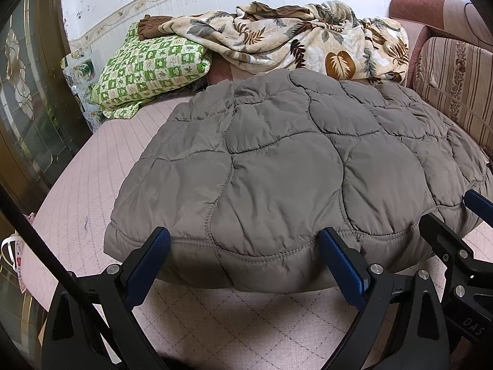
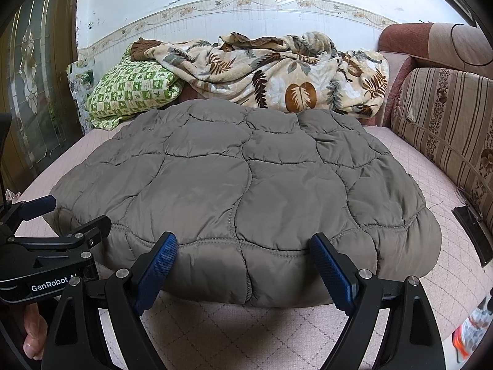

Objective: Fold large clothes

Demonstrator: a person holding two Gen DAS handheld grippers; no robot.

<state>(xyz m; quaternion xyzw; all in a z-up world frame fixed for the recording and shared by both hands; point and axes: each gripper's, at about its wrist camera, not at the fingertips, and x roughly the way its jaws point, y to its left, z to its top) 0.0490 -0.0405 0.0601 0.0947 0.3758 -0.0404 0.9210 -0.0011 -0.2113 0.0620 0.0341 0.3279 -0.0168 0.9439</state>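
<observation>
Both grippers point downward side by side, the left gripper (image 1: 245,249) and right gripper (image 2: 243,252) each with jaws spread wide, gripping nothing, while what seems a thumb (image 2: 32,336) shows beneath the left one.

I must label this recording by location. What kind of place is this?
Most likely a living room in a home. A grey quilted padded garment lies on a pink sofa seat, with a leaf-patterned blanket and a green checked pillow behind.
</observation>
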